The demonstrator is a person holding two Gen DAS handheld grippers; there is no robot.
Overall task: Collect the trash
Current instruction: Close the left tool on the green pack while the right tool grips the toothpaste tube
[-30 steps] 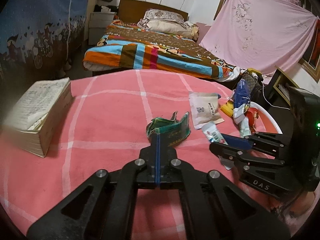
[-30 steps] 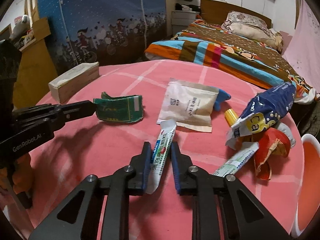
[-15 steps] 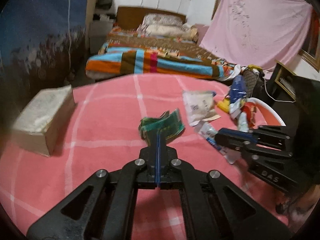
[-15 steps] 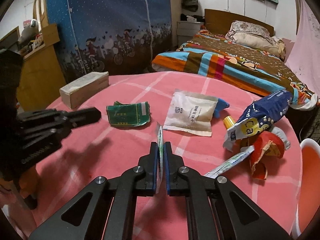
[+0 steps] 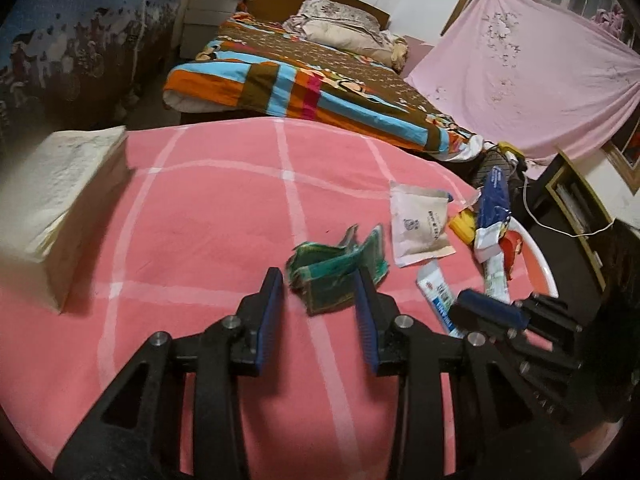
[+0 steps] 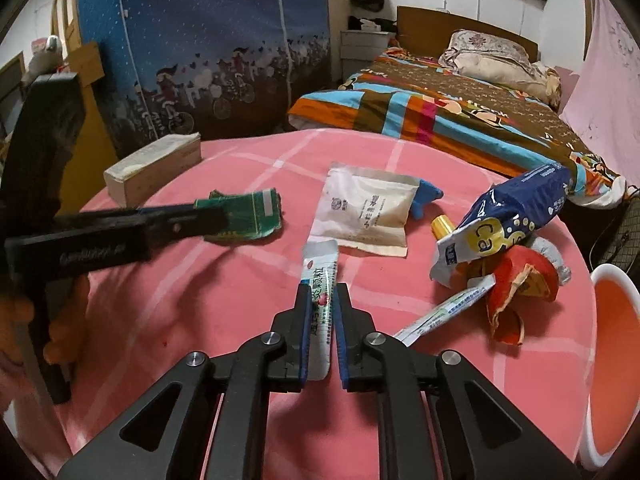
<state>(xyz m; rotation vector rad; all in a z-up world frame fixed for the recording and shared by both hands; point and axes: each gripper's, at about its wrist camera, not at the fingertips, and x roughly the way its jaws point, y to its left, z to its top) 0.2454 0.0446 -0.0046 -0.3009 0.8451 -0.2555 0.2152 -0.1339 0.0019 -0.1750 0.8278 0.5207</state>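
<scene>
my left gripper (image 5: 318, 280) is opening its jaws, with the crumpled green wrapper (image 5: 336, 270) lying on the pink cloth (image 5: 200, 220) between the tips, pads off it. my right gripper (image 6: 322, 300) is clamped on the white sachet (image 6: 320, 276), near the orange basin (image 6: 612, 320).

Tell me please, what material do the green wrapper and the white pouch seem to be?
Green wrapper: probably thin printed foil or plastic film; it is crumpled, with a slight sheen. White pouch: likely matte paper or paper laminate; it lies flat, with sealed edges and little shine.
</scene>
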